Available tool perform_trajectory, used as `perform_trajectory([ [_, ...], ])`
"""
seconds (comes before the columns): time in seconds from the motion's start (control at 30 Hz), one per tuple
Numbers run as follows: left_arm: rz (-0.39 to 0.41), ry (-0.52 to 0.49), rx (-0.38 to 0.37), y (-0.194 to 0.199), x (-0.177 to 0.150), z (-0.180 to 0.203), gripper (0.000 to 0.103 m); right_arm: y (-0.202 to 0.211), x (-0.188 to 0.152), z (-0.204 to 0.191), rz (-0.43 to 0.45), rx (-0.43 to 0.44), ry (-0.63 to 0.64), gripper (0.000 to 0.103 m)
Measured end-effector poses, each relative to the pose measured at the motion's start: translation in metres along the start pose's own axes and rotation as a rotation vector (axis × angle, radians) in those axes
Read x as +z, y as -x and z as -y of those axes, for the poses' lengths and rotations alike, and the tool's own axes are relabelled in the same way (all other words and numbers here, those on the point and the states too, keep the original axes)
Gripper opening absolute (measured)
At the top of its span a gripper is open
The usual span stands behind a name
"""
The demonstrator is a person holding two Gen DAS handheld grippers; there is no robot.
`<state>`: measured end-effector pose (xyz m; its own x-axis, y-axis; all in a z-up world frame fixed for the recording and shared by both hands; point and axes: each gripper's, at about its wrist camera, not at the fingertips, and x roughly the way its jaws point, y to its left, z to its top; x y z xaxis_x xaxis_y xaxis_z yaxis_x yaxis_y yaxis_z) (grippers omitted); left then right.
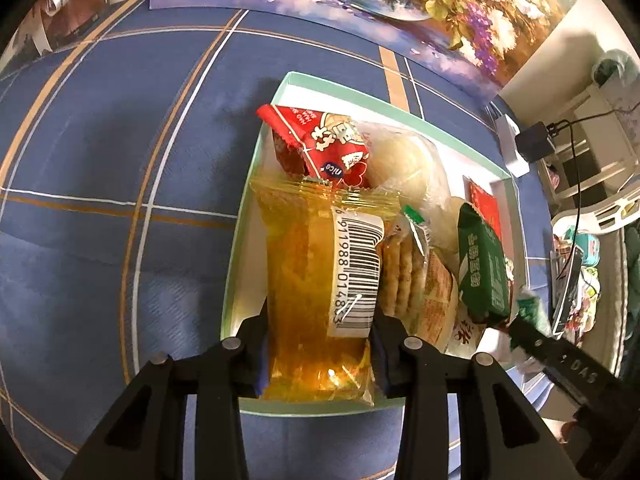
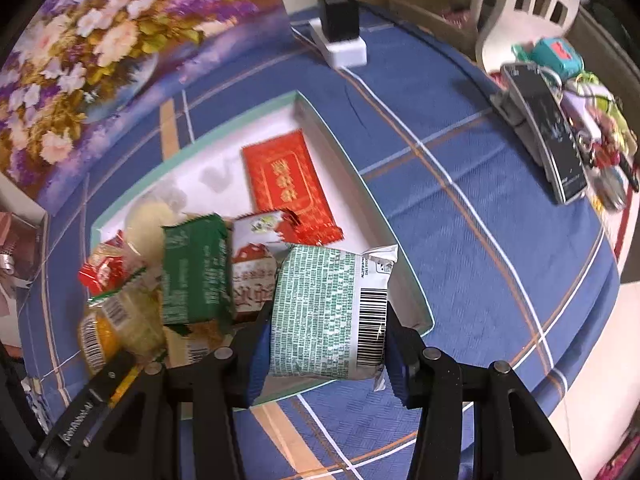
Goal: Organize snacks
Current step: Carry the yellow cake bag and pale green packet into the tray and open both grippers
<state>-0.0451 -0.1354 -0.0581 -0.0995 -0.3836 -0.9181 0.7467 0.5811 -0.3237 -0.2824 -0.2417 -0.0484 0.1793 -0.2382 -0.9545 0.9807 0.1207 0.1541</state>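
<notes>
A shallow mint-rimmed white box (image 1: 240,216) (image 2: 340,152) lies on the blue plaid tablecloth with several snack packs piled in it. My left gripper (image 1: 320,344) is shut on a clear orange-yellow pack (image 1: 312,280) with a barcode, held over the box's left side. My right gripper (image 2: 326,344) is shut on a white pack with green print and a barcode (image 2: 328,312), held above the box's near right corner. In the box lie a red pack (image 1: 320,144), a green pack (image 2: 196,268) (image 1: 482,268), round crackers (image 1: 400,272) and a flat red packet (image 2: 288,176).
A flower painting (image 2: 100,52) leans at the table's back edge. A white power strip with a black adapter (image 2: 340,28) sits at the far side. A black phone on a stand (image 2: 548,136) and small clutter occupy the right edge. Blue cloth (image 1: 100,200) stretches left of the box.
</notes>
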Motion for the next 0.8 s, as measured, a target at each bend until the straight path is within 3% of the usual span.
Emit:
perform_trajectory([
  [0.23,0.006,0.026,-0.068,-0.009,0.005,-0.004,0.041,-0.011,0.0,0.007,-0.018,0.0,-0.03,0.052],
  [0.57,-0.029,0.06,-0.105,-0.011,0.011,-0.008,0.042,-0.015,0.003,0.011,-0.023,0.005,-0.047,0.052],
  [0.7,-0.028,0.044,-0.082,-0.004,0.013,-0.005,0.053,-0.014,0.004,0.011,-0.019,0.018,-0.046,0.054],
  [0.8,-0.02,0.046,-0.076,0.003,0.014,-0.007,0.056,-0.011,0.004,0.012,-0.01,0.023,-0.049,0.059],
])
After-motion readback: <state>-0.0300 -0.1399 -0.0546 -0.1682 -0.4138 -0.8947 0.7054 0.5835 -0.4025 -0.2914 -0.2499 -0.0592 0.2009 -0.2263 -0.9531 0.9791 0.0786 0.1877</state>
